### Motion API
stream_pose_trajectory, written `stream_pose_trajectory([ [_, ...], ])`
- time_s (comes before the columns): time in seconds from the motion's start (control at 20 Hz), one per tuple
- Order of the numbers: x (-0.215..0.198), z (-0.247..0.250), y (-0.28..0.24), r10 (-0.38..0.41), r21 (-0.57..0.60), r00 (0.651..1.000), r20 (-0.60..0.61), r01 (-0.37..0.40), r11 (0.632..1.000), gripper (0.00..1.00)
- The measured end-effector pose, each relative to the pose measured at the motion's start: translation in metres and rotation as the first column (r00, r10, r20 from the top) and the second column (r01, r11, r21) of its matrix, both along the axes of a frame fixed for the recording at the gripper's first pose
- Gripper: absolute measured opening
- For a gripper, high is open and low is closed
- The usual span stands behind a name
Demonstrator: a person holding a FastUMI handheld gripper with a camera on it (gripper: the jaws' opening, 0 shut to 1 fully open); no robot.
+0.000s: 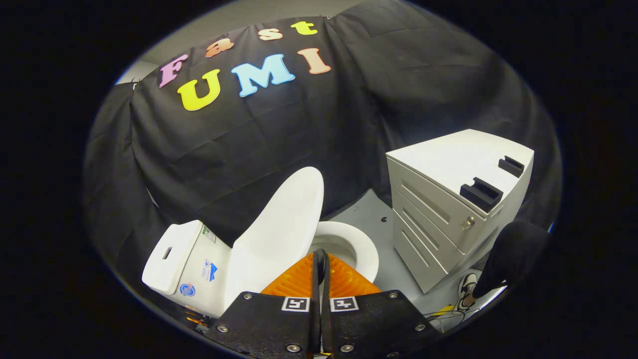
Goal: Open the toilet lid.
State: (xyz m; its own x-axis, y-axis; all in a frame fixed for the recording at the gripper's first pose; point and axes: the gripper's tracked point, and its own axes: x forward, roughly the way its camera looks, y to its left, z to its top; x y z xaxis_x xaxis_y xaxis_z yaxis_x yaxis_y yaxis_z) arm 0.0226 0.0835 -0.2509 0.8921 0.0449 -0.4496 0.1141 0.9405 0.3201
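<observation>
Grey floor [371, 219] carries toilet and drawer cabinet [448, 209] — toilet lid [279, 234] raised; hand-held gripper [321, 264] closed, empty, over the bowl [359, 244].

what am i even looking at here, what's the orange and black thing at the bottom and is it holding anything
That is a hand-held gripper, carried by a person; the camera rides on it and looks forward along its two fingers. Its jaws are closed together with nothing between them. Just beyond them is a white toilet: the lid already stands raised, leaning back toward the tank, and the bowl rim is exposed. Beside it on the grey floor stands a white drawer cabinet. Next to the cabinet you can see a person's dark trouser leg and shoe.
</observation>
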Motion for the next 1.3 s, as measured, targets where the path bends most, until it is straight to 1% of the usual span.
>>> stream_pose_trajectory([
  [0.2, -0.001, 0.024, 0.016, 0.041, -0.1, 0.999, 0.035, -0.038, 0.994, 0.01],
  [0.35, -0.001, 0.039, 0.029, 0.078, -0.183, 0.995, 0.062, -0.065, 0.981, 0.01],
  [0.45, -0.001, 0.05, 0.039, 0.098, -0.219, 0.992, 0.081, -0.078, 0.973, 0.01],
  [0.6, -0.003, 0.063, 0.051, 0.106, -0.244, 0.989, 0.108, -0.077, 0.967, 0.01],
  [1.15, -0.005, 0.089, 0.082, 0.17, -0.322, 0.974, 0.149, -0.114, 0.94, 0.01],
  [1.3, -0.008, 0.1, 0.095, 0.171, -0.349, 0.971, 0.167, -0.104, 0.931, 0.01],
])
